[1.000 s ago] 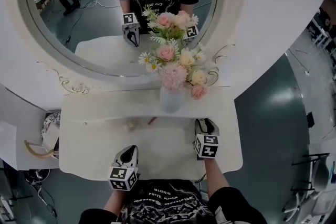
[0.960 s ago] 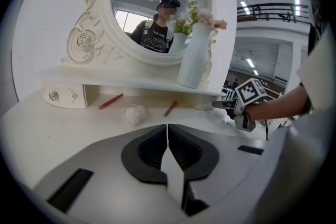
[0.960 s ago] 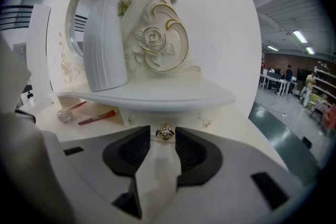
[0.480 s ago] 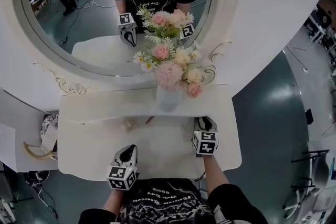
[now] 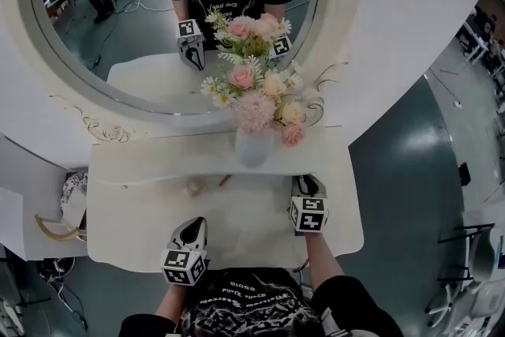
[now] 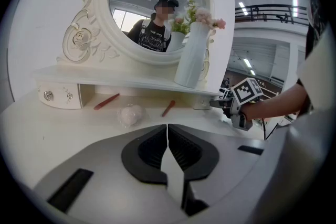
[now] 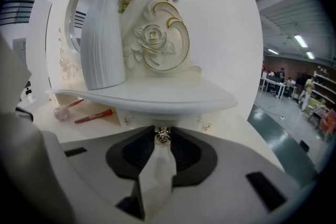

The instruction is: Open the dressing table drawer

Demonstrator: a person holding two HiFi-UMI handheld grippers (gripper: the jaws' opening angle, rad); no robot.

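The small right drawer [image 7: 181,119] sits under the dressing table's shelf [image 7: 157,97], and its little metal knob [image 7: 163,135] lies between the tips of my right gripper [image 7: 163,136]. The jaws are closing and the pads rest against the knob on both sides. In the head view the right gripper [image 5: 306,182] reaches under the shelf, just right of the vase [image 5: 254,147]. My left gripper [image 5: 192,226] hovers over the tabletop [image 5: 134,225] near its front edge, with its jaws shut and nothing between them [image 6: 167,129].
A white vase of flowers [image 7: 103,39] stands on the shelf in front of the round mirror [image 5: 173,12]. Two red sticks [image 6: 106,101] [image 6: 168,108] and a clear ball [image 6: 129,114] lie under the shelf. Another small drawer [image 6: 58,96] sits at the left end.
The head view has shifted slightly, so the table sits a little higher in the picture. Neither gripper has visibly moved across the table.
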